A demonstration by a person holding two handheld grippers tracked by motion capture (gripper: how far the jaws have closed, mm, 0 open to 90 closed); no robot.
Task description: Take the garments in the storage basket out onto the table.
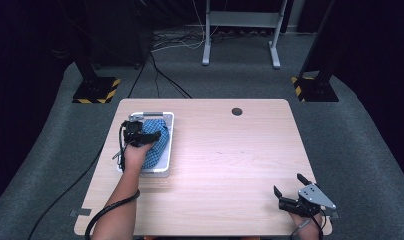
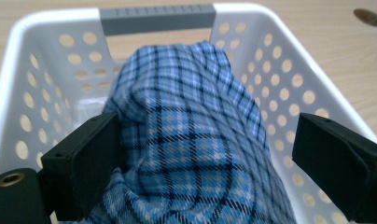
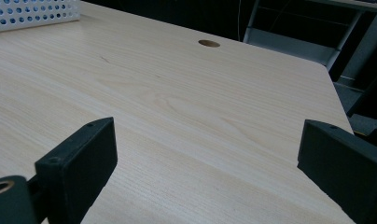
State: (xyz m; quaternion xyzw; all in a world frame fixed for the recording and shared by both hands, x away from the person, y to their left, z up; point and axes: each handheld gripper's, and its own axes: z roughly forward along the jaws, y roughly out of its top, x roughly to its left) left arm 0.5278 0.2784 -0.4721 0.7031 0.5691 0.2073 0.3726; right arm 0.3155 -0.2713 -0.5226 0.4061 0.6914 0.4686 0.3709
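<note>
A blue plaid cloth (image 1: 157, 142) lies bunched in a white perforated basket (image 1: 170, 131) at the table's left. In the left gripper view the cloth (image 2: 191, 144) rises in a mound inside the basket (image 2: 289, 79), under its grey handle (image 2: 157, 17). My left gripper (image 1: 140, 131) hangs over the basket, and in its own view the left gripper (image 2: 205, 172) is open, its jaws either side of the mound, the left jaw touching the fabric. My right gripper (image 1: 290, 187) sits open at the table's front right corner; the right gripper (image 3: 207, 172) has nothing between its jaws.
A round cable hole (image 1: 237, 111) is near the table's far edge. The wooden tabletop (image 1: 230, 160) stretches between the two grippers. Beyond the table stand a metal frame (image 1: 240, 30), cables on the floor and two striped stand bases (image 1: 96, 90).
</note>
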